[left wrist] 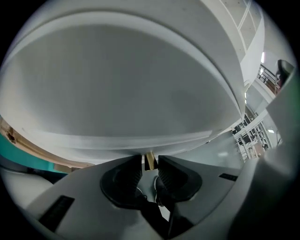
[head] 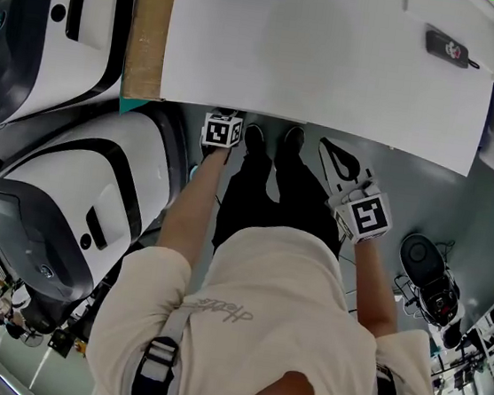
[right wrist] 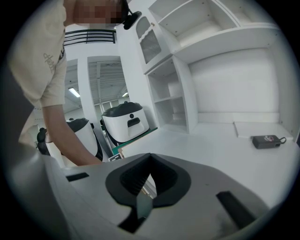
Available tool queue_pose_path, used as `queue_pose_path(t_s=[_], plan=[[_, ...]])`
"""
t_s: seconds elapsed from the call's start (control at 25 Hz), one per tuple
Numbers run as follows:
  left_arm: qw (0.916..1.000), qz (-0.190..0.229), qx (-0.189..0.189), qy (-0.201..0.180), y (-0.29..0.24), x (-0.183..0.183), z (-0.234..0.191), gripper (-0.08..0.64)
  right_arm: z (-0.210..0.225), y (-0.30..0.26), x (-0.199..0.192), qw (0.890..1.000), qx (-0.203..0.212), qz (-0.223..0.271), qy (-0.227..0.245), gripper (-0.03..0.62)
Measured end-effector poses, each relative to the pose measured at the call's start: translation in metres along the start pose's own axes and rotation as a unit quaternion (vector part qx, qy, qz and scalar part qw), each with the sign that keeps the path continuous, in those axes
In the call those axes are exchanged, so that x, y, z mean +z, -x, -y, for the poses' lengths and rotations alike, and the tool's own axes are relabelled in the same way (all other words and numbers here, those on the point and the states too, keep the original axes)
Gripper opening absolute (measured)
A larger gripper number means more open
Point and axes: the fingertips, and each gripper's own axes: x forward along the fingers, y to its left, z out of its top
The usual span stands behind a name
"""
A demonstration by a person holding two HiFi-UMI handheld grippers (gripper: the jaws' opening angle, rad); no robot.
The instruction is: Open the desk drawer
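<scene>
Left claw [left wrist: 150, 162] tucked under front edge of white surface [head: 335, 60], pinching small brass-coloured handle [left wrist: 149, 160] on pale drawer front [left wrist: 117, 93]. Right claw [right wrist: 149, 164] pressed together, empty, held apart at person's right side. Black device [head: 449, 47] on surface's far corner.

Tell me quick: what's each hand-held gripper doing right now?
Left hand-held gripper: closed on a small tan pull under the desk edge.
Right hand-held gripper: closed, nothing between its jaws.
</scene>
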Motion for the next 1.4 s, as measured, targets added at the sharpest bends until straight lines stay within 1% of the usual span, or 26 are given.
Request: queue_pose_path(t_s=[0.12, 0.44, 0.68, 0.84, 1.08, 1.4], plan=[[1.0000, -0.003, -0.002, 0.005, 0.000, 0.001, 0.000, 0.089, 0.003, -0.004, 0.001, 1.000, 0.002, -0.003, -0.001, -0.002], [0.9999, -0.010, -0.005, 0.009, 0.000, 0.000, 0.003, 0.083, 0.008, -0.007, 0.003, 1.000, 0.009, 0.002, -0.005, -0.002], [0.9999, -0.012, 0.005, 0.006, 0.002, -0.006, 0.004, 0.083, 0.007, -0.006, -0.004, 1.000, 0.019, -0.002, -0.006, -0.002], [0.9998, -0.018, 0.004, 0.006, 0.005, -0.016, 0.006, 0.083, 0.005, -0.003, -0.009, 1.000, 0.022, -0.009, -0.007, -0.002], [0.9995, -0.029, 0.011, 0.010, 0.013, -0.031, 0.011, 0.081, -0.004, 0.005, -0.014, 0.999, 0.040, -0.009, -0.006, -0.001], [0.9990, -0.032, 0.017, 0.026, 0.024, -0.053, 0.015, 0.077, -0.013, 0.016, -0.022, 0.998, 0.063, -0.007, 0.000, -0.001]])
